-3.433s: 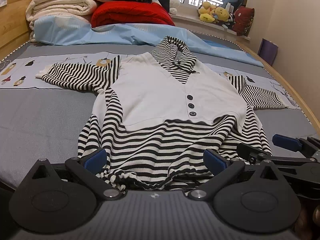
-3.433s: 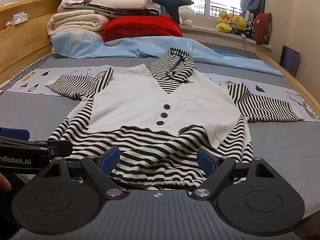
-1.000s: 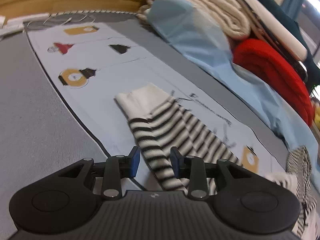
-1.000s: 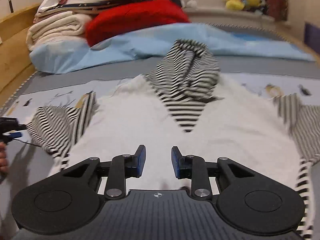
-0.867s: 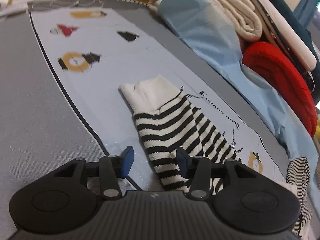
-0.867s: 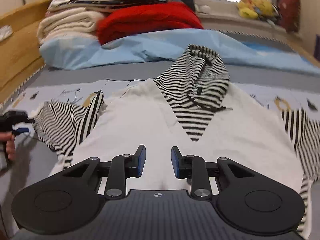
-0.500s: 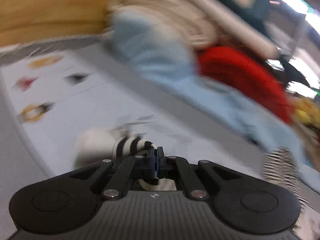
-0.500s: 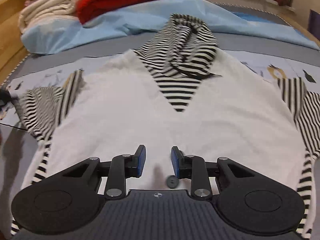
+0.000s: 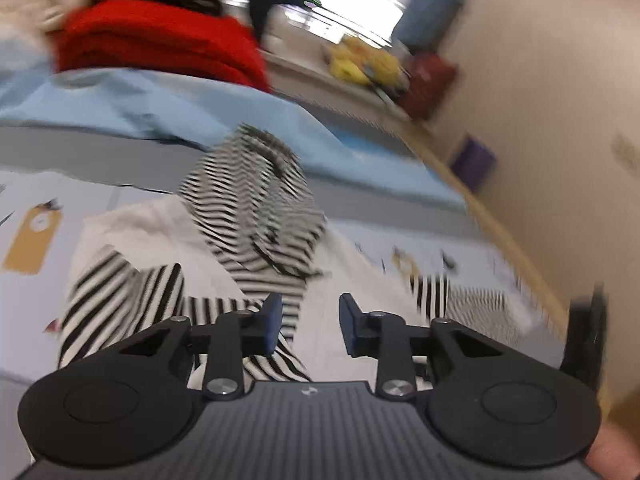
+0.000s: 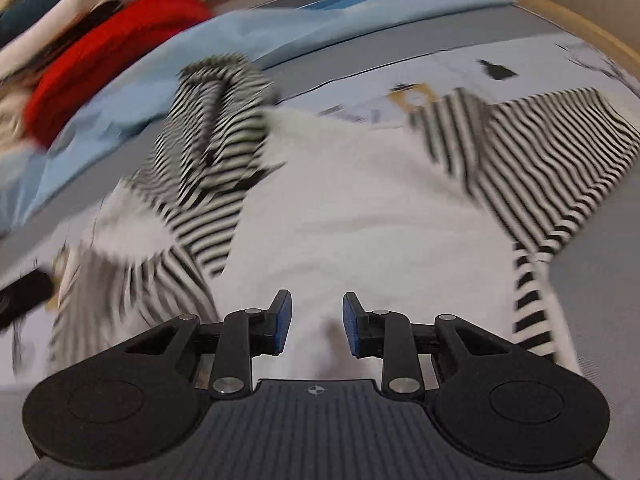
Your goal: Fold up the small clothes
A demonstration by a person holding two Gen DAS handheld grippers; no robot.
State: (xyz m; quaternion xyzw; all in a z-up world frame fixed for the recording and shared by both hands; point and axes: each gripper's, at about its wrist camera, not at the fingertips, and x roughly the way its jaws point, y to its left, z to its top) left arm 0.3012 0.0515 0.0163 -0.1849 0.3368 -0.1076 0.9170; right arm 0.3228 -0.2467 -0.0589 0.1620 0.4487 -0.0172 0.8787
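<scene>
Garment is spread flat on bed; hood lies at far end, one sleeve folded over the body, other sleeve extended right; bedding pile is stacked behind

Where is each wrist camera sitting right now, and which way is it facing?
Left wrist: behind the left gripper, jaws opening and empty, facing the striped hood; a fingertip shows bottom right.
Right wrist: behind the right gripper, angled down at the white vest; no hand visible.
Shared: hood, red blanket, the right sleeve.
</scene>
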